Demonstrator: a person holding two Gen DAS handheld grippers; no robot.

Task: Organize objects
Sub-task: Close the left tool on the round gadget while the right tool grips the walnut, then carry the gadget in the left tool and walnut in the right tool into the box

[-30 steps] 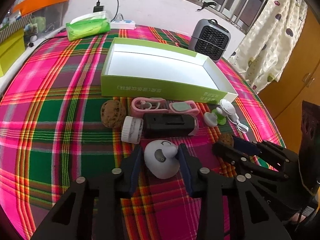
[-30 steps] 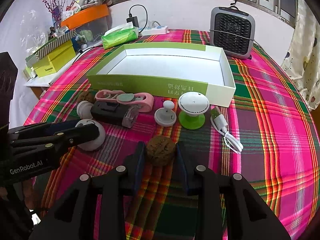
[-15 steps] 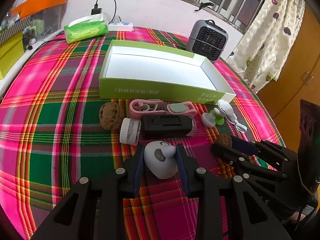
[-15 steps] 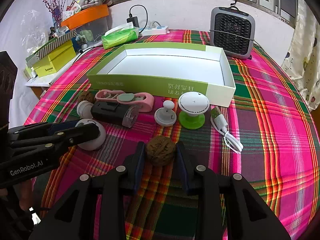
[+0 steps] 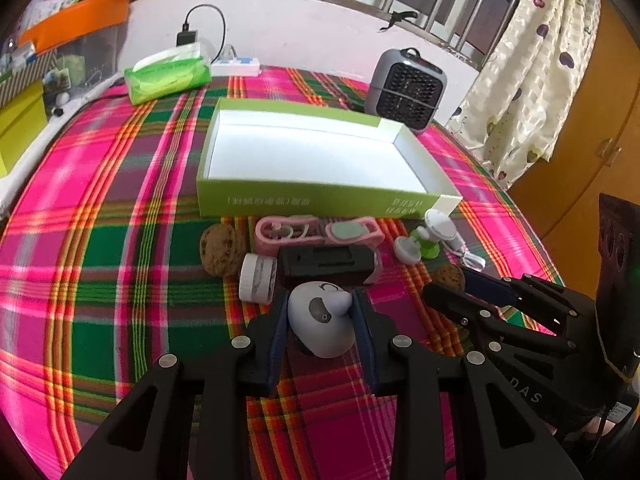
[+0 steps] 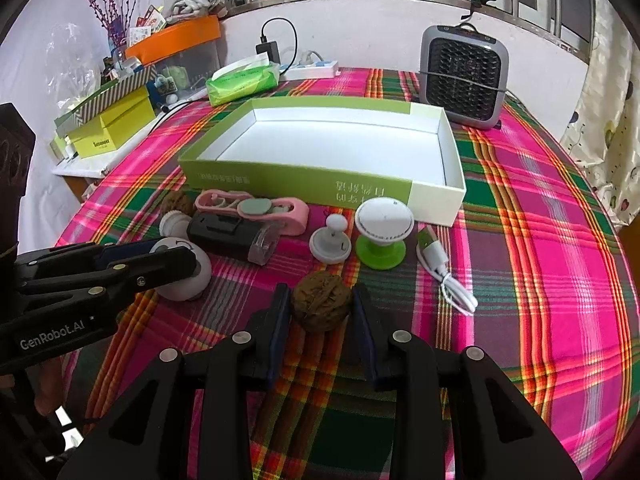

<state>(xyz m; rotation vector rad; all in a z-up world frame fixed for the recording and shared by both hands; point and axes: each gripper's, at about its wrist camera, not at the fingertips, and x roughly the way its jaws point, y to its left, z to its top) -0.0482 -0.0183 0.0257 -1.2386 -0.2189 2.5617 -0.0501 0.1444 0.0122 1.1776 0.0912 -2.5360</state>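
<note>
A tabletop (image 6: 540, 208) draped in pink-green plaid cloth is seen, where the left hand-held gripper (image 5: 322, 318) has just been closed on a pale rounded gadget (image 5: 320, 316), the right hand-held gripper (image 6: 320, 304) is clamped on a brown wrinkled walnut (image 6: 321, 301), and bare cloth is left along the edges around an empty green-walled cardboard tray (image 6: 280, 178).

A grey heater (image 6: 464, 76) stands on the plaid tablecloth (image 6: 540, 208) at the far edge. A green tissue pack (image 6: 242, 82) lies at the cloth's far left corner, with a white power strip (image 6: 314, 70) just behind it — a black charger (image 6: 268, 49) is plugged in there. Beside the table sit a yellow box (image 6: 114, 128) and an orange-lidded bin (image 6: 180, 42). Spotted curtains (image 5: 532, 80) hang to the right.
</note>
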